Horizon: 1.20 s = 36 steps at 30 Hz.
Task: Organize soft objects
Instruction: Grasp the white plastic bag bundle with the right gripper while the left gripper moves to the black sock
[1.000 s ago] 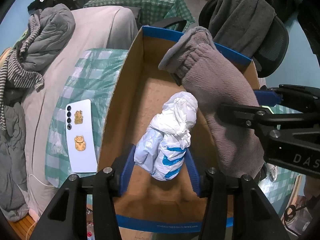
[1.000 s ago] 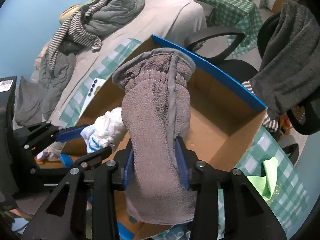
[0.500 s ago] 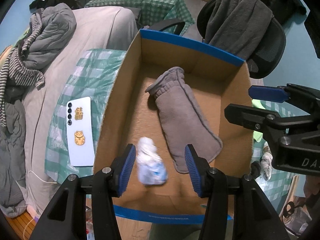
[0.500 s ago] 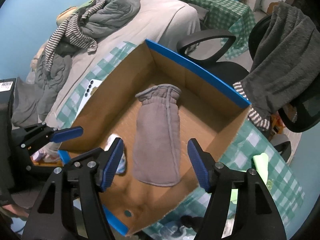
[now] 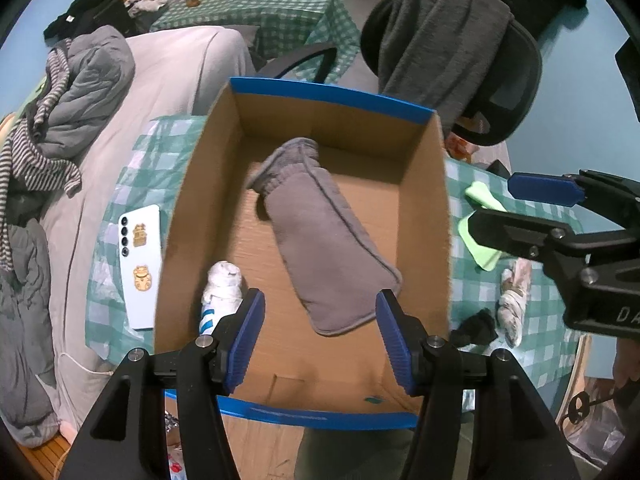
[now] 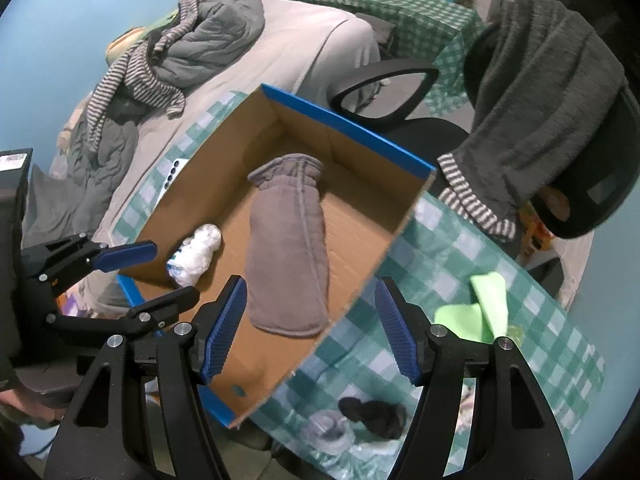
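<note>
Both grippers empty — next soft things lie on the table

The right gripper [image 6: 310, 326], jaws wide, is nearer the black sock [image 6: 374, 416] at lower middle; left gripper [image 5: 320, 338], just opened wide, hangs over the cardboard box [image 5: 332, 98] — grey mitten [image 5: 320, 236] inside.

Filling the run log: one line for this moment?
left gripper: open, empty | right gripper: open, empty | grey pouch, white bundle: in box

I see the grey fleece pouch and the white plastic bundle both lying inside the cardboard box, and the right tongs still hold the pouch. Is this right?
Not quite. The right tongs are open and hold nothing, as the right wrist view shows. The grey fleece pouch lies loose on the floor of the cardboard box, beside the white plastic bundle.
</note>
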Tool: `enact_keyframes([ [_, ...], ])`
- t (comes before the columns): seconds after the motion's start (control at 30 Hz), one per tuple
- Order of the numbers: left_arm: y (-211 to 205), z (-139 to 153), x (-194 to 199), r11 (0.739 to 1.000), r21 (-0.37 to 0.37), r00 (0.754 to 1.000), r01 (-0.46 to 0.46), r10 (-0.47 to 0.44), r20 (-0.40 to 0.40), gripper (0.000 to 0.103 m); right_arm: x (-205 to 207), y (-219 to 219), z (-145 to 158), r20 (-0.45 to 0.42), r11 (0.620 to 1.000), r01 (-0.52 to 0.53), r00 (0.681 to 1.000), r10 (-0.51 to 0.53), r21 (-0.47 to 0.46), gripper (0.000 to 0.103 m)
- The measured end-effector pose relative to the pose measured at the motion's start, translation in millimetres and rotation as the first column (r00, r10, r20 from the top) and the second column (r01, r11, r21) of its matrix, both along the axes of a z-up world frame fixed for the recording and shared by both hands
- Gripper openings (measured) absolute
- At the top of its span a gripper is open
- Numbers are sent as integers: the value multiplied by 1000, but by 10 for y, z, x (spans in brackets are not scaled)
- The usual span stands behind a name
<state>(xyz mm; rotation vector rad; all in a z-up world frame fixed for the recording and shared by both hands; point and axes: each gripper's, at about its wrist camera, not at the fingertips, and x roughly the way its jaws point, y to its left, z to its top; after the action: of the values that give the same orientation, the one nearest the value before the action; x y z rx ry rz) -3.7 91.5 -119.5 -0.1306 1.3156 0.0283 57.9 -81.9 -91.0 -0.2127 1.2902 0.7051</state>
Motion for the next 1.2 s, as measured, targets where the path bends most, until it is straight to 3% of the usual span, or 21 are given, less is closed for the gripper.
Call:
enact_keyframes([
  [0.57, -696, 23, -23, 991, -9, 991, 131, -131, -3, 60, -122, -936, -74, -32, 989, 146, 989, -147, -31, 68],
  [1.2, -1351, -100, 8, 961, -2, 961, 275, -275, -28, 65, -220, -1833, -369, -93, 945, 317, 942, -324, -83, 72],
])
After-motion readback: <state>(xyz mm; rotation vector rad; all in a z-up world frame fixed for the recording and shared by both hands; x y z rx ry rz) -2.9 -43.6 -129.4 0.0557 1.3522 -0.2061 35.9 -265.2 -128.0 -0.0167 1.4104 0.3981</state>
